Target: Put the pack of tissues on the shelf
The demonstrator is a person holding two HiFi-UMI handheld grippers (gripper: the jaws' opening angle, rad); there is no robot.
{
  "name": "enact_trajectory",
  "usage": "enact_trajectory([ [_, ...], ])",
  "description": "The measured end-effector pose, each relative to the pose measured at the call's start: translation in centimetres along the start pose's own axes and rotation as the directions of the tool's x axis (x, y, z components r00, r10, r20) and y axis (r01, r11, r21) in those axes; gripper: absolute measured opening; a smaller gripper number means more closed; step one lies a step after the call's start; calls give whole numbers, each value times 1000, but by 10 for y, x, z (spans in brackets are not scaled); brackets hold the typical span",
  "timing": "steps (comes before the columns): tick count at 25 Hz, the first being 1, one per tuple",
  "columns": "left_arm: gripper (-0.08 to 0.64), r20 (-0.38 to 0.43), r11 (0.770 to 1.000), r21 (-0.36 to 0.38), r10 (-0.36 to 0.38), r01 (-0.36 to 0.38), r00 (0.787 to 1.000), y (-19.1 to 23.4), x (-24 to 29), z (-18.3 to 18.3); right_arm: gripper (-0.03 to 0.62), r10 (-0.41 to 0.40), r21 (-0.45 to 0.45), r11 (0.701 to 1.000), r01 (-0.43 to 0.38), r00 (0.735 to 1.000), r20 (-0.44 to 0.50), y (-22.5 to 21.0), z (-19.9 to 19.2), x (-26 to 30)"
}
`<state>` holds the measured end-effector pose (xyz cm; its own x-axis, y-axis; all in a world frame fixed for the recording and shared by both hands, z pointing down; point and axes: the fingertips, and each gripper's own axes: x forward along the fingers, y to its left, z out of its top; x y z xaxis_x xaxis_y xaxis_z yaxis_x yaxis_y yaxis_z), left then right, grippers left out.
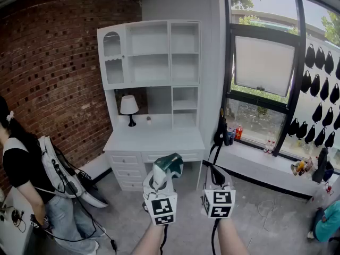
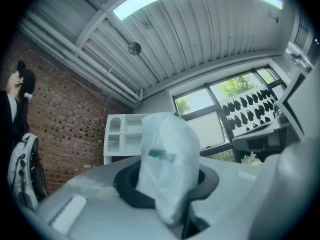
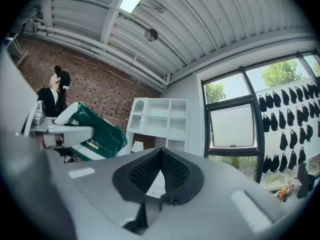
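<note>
Left gripper (image 1: 166,170): fingers were clamped on the pack of tissues (image 2: 167,154).
Pack of tissues: stuck up between those fingers, well apart from the shelf (image 1: 151,52).
Right gripper (image 3: 160,170): fingers were together, empty.

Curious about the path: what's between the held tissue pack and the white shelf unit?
Only bare floor separates tissue pack and shelf unit, in the head view.

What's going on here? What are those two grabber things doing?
Someone is holding a gripper in each hand. The left gripper is clamped on a green and white pack of tissues. The right gripper is shut with nothing in it. The white shelf stands ahead, and the pack isn't on it yet. Another person stands off to the left.
</note>
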<state>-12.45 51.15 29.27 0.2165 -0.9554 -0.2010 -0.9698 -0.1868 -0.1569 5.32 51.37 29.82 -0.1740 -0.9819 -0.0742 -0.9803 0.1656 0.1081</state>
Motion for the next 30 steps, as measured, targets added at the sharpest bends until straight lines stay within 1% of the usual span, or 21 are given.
enact_trajectory([
  [12,110,3,1000,-4,15,-15,1000,-15,4,7,-3,17,-19,1000,-17,1000,0,-15,3,-4],
  [16,110,-1,1000,-12,29,-29,1000,-24,3,6,-3,21,-16,1000,-21,1000,-12,-27,-4,-7],
  [19,110,-5,999,-16,43,-43,999,-32,1,4,-3,28,22,999,-27,999,-29,-39,-15,-9],
  [22,110,-9,998,-13,57,-57,998,-37,-1,4,-1,38,99,994,-39,999,13,-49,-17,-11],
  [23,110,-11,998,-11,59,-59,998,-38,-1,4,39,48,119,992,-51,998,29,-51,-17,-11],
  [24,110,-13,998,-10,61,-61,998,-40,-1,3,117,61,136,989,-66,997,40,-52,-16,-11],
  [25,110,-16,998,-8,62,-62,998,-42,-1,2,178,73,149,986,-79,996,48,-54,-15,-11],
  [26,110,-18,998,-7,63,-63,998,-43,0,1,203,81,158,984,-88,995,54,-55,-14,-10],
  [30,110,-21,998,-5,64,-64,998,-41,8,-3,229,86,150,984,-95,994,69,-56,-13,0],
])
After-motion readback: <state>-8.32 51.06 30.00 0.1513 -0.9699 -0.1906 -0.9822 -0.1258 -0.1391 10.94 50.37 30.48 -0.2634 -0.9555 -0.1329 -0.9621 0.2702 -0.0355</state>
